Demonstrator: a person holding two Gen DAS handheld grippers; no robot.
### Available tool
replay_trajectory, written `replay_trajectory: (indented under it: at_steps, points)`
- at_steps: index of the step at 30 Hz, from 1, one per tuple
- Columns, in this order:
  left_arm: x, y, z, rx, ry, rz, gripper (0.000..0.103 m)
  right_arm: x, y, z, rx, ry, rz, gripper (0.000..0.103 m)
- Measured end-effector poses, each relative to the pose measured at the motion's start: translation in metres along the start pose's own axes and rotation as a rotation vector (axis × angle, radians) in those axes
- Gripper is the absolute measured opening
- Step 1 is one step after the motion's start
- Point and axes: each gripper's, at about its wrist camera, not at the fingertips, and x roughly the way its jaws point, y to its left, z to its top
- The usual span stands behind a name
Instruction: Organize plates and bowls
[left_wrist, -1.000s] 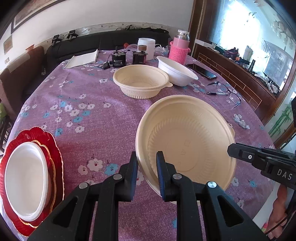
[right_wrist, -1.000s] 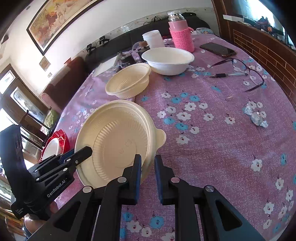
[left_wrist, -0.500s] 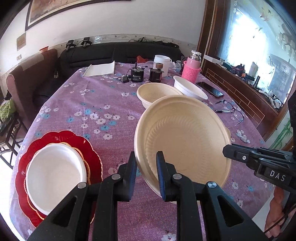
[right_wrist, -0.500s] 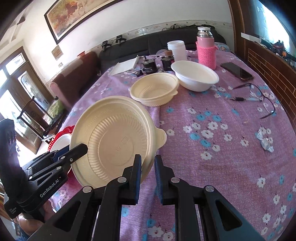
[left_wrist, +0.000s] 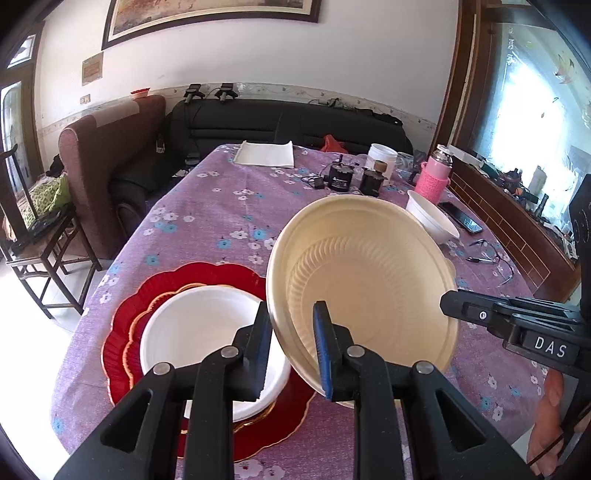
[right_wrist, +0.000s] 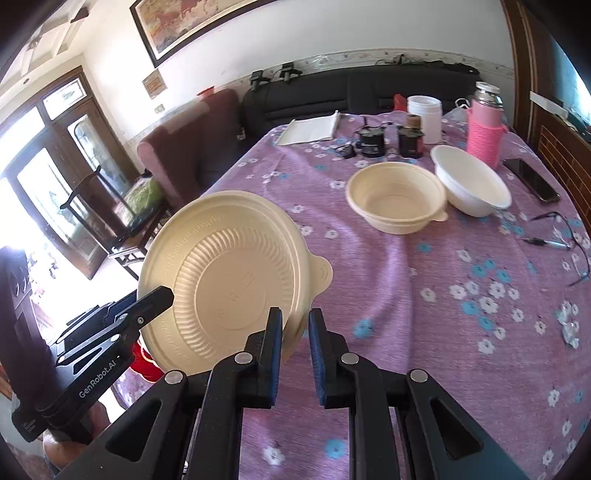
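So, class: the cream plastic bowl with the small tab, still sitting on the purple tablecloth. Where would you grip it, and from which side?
Grip the cream plastic bowl by its thin rim, one finger inside and one outside the wall. It stands upright and open, so come from above on its near-left side. The white bowl crowds its right, and the tab points that way.

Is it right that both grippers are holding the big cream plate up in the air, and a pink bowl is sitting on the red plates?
Not quite. Both grippers, left gripper and right gripper, do hold the big cream plate up, but the bowl on the red plates is white, not pink. The left wrist view shows it.
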Motion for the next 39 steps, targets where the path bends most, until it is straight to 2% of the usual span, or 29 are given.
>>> replay_trajectory:
  at_steps: [10, 14, 24, 39]
  points:
    - [-0.015, 0.047, -0.007, -0.071, -0.005, 0.073, 0.023, 0.027, 0.053, 0.015, -0.083, 0.017, 0.037, 0.016]
    - [-0.018, 0.063, -0.011, -0.104, -0.005, 0.088, 0.023, 0.042, 0.065, 0.018, -0.085, 0.057, 0.066, 0.016]
    - [-0.012, 0.087, -0.016, -0.147, 0.011, 0.109, 0.023, 0.076, 0.08, 0.012, -0.077, 0.153, 0.099, 0.018]
    - [0.016, 0.108, -0.028, -0.194, 0.08, 0.105, 0.023, 0.103, 0.085, 0.01, -0.078, 0.224, 0.091, 0.019]
